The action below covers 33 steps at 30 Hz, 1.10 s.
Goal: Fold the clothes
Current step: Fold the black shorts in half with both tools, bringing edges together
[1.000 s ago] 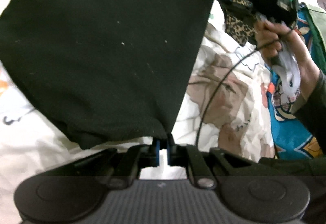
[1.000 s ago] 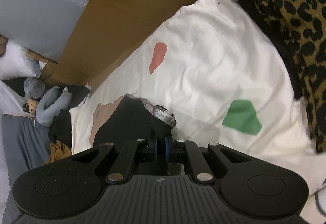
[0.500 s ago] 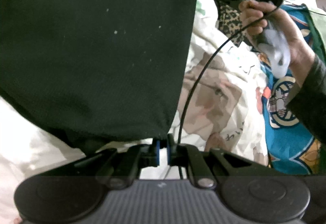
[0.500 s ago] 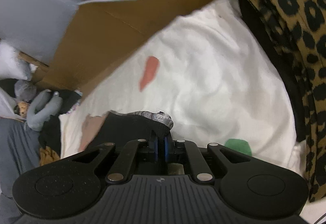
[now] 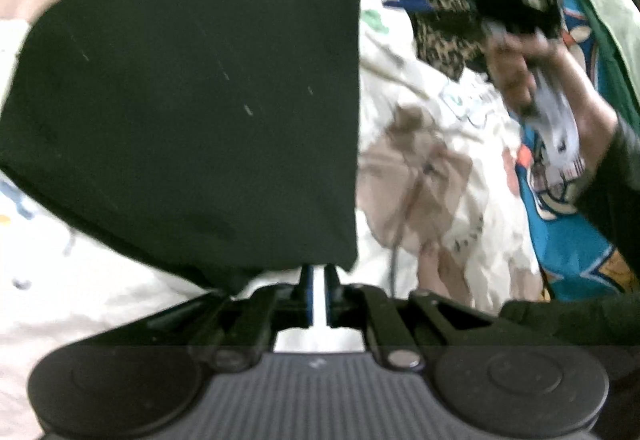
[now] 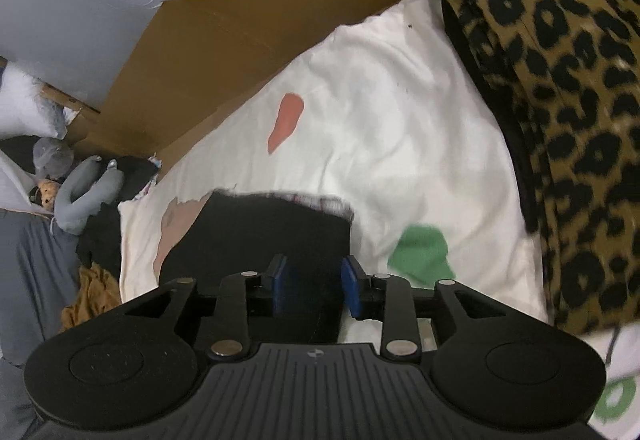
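The black garment (image 5: 180, 112) hung as a broad dark panel over the white printed bedsheet (image 5: 420, 120), its near lower edge pinched in our left hand-held gripper (image 5: 319, 282), whose jaws were almost fully closed on the cloth. Our right hand-held gripper (image 6: 313, 278) had its jaws opening, blue pads (image 6: 349, 276) apart, with the garment's far corner between them but not pressed. To the right lay a leopard-print fabric (image 6: 560, 80); beyond the bed stood a cardboard sheet (image 6: 240, 20).
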Motion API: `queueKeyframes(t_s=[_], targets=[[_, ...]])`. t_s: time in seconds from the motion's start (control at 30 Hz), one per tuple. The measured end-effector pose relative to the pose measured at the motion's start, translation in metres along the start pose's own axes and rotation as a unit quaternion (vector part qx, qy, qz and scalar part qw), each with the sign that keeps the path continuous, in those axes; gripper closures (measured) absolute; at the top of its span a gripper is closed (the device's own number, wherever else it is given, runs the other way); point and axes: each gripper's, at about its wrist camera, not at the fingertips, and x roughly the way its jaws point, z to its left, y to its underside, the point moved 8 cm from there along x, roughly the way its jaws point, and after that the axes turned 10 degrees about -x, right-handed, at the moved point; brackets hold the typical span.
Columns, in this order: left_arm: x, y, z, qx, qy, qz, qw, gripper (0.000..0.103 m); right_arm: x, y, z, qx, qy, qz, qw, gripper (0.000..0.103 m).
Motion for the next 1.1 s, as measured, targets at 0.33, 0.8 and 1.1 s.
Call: queueKeyframes(t_s=[0.33, 0.8, 1.1], targets=[[-0.043, -0.078, 0.032, -0.004, -0.075, -0.105, 0.9916, 0.092, -0.007, 0.038, 0.01, 0.01, -0.006, 0.022, 1.0, 0.071], [-0.053, -0.156, 0.066, 0.017, -0.146, -0.186, 0.9715, 0.068, 0.004, 0.07, 0.023, 0.01, -0.006, 0.049, 0.999, 0.063], [-0.027, -0.176, 0.088, 0.019, -0.16, -0.177, 0.9711, 0.07, 0.02, 0.089, 0.029, 0.011, -0.009, 0.068, 0.998, 0.057]])
